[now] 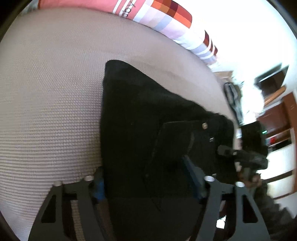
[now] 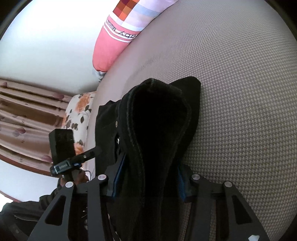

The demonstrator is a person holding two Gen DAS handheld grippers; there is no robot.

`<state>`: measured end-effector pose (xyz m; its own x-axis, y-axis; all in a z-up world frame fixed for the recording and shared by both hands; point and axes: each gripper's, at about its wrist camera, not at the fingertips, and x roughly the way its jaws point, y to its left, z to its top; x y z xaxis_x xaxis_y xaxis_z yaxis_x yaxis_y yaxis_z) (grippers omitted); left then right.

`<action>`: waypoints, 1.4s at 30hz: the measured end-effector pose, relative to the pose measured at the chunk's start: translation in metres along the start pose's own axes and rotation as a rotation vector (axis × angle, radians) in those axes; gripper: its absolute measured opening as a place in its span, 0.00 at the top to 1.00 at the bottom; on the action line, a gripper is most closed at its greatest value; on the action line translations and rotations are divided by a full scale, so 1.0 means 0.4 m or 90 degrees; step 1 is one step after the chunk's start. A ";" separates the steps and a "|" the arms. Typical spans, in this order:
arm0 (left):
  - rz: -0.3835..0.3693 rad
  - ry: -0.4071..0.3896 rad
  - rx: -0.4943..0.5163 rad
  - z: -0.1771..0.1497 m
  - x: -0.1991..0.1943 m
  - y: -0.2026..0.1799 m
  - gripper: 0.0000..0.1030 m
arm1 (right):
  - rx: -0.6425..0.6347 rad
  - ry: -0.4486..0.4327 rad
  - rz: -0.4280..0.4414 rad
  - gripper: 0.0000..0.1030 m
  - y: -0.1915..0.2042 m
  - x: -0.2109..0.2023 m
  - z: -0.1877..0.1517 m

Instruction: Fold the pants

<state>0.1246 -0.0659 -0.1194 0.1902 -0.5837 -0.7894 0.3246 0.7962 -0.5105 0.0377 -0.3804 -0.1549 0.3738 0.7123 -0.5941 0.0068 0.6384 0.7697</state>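
- Left wrist view: the black pants [image 1: 148,118] lie on a bed covered with a beige textured mattress cover [image 1: 52,96], reaching from the near bottom edge up toward the middle of the frame.
- Metal buttons show on the pants' waist part, toward the right of that view.
- The left gripper [image 1: 148,183] has its two fingers [image 1: 99,187] on either side of a thick bundle of pants cloth, their blue pads against its flanks; the fabric fills the gap between them, so they look clamped on the pants.
- Right wrist view: the right gripper [image 2: 146,181] straddles a raised fold of the pants [image 2: 157,118], the stitched hem edge curving up in a loop ahead of it.
- Its fingers [image 2: 118,174] sit tight to both sides of the fold, blue pads pressed to the cloth, gripping the pants.
- The fold held by the right gripper stands up off the mattress cover [image 2: 241,92], with more of the garment lying flat beneath and to the left.
- Each view catches the other gripper at its side edge: the left one [image 2: 87,155] appears at the left of the right wrist view, held by a hand [image 2: 79,176] in a dark sleeve.
- A pink pillow [image 1: 79,5] with a checked patchwork end lies along the far edge of the bed.
- A floral cushion [image 2: 79,111] and striped curtains [image 2: 27,115] sit beyond the bed's left edge in the right wrist view.
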 end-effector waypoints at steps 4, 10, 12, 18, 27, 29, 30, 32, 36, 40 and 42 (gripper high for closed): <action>0.048 -0.014 0.020 -0.012 0.000 -0.011 0.52 | 0.004 -0.015 -0.016 0.60 0.009 -0.001 -0.011; 0.078 -0.022 0.010 -0.009 0.000 -0.020 0.64 | 0.005 -0.033 -0.065 0.62 0.032 -0.003 -0.020; 0.084 -0.024 0.011 -0.011 -0.007 -0.022 0.68 | 0.010 -0.037 -0.078 0.64 0.042 -0.005 -0.022; 0.119 -0.035 0.040 -0.023 -0.028 -0.056 0.79 | 0.000 -0.055 -0.109 0.74 0.092 -0.016 -0.022; 0.131 -0.051 0.059 -0.038 -0.098 -0.077 0.82 | -0.016 -0.048 -0.112 0.77 0.161 0.000 -0.023; 0.141 -0.058 0.061 -0.038 -0.113 -0.075 0.82 | -0.021 -0.043 -0.106 0.77 0.174 0.018 -0.020; 0.145 -0.059 0.061 -0.038 -0.117 -0.072 0.82 | -0.020 -0.041 -0.104 0.77 0.179 0.026 -0.016; 0.152 -0.061 0.056 -0.037 -0.127 -0.063 0.82 | -0.022 -0.037 -0.101 0.77 0.188 0.039 -0.012; 0.161 -0.069 0.048 -0.031 -0.146 -0.044 0.82 | -0.033 -0.029 -0.097 0.78 0.212 0.066 0.003; 0.167 -0.080 0.042 -0.013 -0.159 -0.031 0.82 | -0.042 -0.028 -0.096 0.78 0.228 0.081 0.020; 0.169 -0.084 0.039 -0.003 -0.164 -0.024 0.82 | -0.043 -0.028 -0.094 0.78 0.234 0.089 0.032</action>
<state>0.1080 -0.0352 -0.0629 0.3934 -0.3756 -0.8391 0.3021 0.9149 -0.2678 0.0636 -0.2990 -0.1009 0.4143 0.5964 -0.6875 0.0030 0.7544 0.6564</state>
